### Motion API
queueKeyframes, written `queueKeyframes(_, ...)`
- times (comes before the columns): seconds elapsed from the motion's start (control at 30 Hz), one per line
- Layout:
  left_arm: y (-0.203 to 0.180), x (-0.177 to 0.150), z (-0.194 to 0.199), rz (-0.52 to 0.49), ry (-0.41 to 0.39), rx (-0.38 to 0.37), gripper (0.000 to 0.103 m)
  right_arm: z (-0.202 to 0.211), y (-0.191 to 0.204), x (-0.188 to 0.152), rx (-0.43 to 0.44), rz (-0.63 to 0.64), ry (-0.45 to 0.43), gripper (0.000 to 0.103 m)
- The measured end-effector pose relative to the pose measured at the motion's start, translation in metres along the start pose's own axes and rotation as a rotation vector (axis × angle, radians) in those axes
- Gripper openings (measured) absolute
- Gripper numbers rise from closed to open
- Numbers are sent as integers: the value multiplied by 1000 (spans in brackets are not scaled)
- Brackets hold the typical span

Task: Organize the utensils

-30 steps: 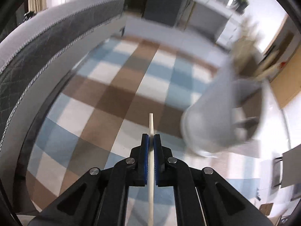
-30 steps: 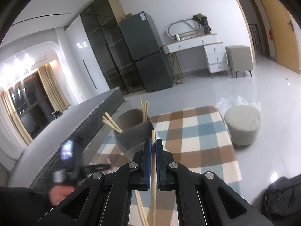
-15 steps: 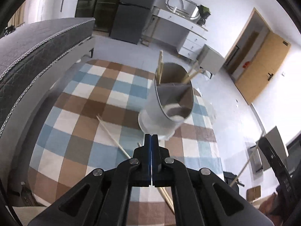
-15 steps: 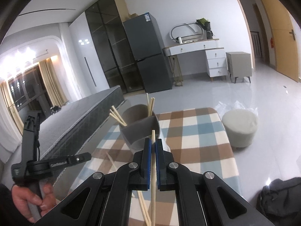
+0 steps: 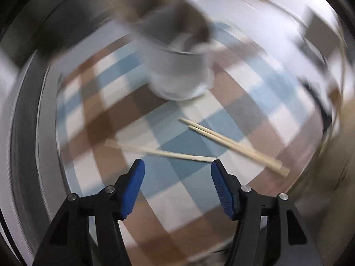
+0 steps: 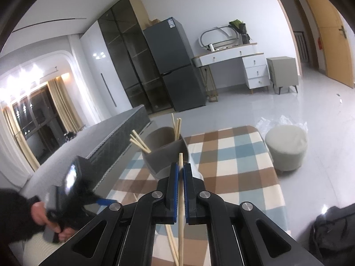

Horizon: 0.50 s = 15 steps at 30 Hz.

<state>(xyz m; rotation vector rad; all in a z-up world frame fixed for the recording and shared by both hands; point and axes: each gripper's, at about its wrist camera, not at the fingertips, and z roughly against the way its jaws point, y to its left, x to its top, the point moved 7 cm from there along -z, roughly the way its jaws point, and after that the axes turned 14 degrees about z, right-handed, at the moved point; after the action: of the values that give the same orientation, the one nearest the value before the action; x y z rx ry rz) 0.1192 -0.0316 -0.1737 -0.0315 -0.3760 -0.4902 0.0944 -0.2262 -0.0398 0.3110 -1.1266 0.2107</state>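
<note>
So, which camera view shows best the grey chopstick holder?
The right wrist view: the grey chopstick holder is sharp there, with its divider and chopsticks standing in both sections, though the right gripper covers its base. The left wrist view shows it from above, heavily blurred.

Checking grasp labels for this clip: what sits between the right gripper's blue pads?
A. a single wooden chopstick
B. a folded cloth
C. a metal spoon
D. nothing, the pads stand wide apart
A: in the right wrist view the right gripper is shut on one wooden chopstick, which runs lengthwise between its pads.
</note>
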Motion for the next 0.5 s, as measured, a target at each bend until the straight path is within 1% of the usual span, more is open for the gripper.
queueKeyframes(0.03, -9, -2, -8, -100, 0, 15, 57, 0, -2, 0, 1, -4, -1, 4)
queueKeyframes(0.07, -14, -3, -12, -162, 3, 14, 57, 1, -3, 0, 1, -7, 0, 4)
queueKeyframes(0.1, -22, -6, -21, -251, 7, 7, 57, 1, -4, -1, -1, -11, 2, 4)
queueKeyframes(0.17, -29, -9, -39, -372, 34, 23, 57, 0, -7, -2, -2, -20, 7, 4)
queueKeyframes(0.27, -32, -15, -58, -471, 104, -7, 57, -2, -11, -3, -7, -34, 17, 4)
queueKeyframes(0.3, -34, -18, -60, -491, 138, -60, 57, -3, -11, -4, -6, -37, 21, 4)
queueKeyframes(0.33, -35, -22, -65, -526, 176, -82, 57, -4, -13, -5, -10, -39, 27, 4)
queueKeyframes(0.37, -34, -22, -66, -548, 183, -82, 59, -5, -14, -7, -13, -43, 34, 4)
queueKeyframes(0.4, -34, -22, -66, -573, 189, -99, 60, -6, -15, -7, -13, -48, 38, 4)
queueKeyframes(0.47, -33, -22, -68, -602, 228, -123, 59, -7, -17, -9, -17, -60, 47, 4)
queueKeyframes(0.5, -31, -22, -69, -597, 257, -138, 59, -8, -18, -9, -22, -65, 50, 4)
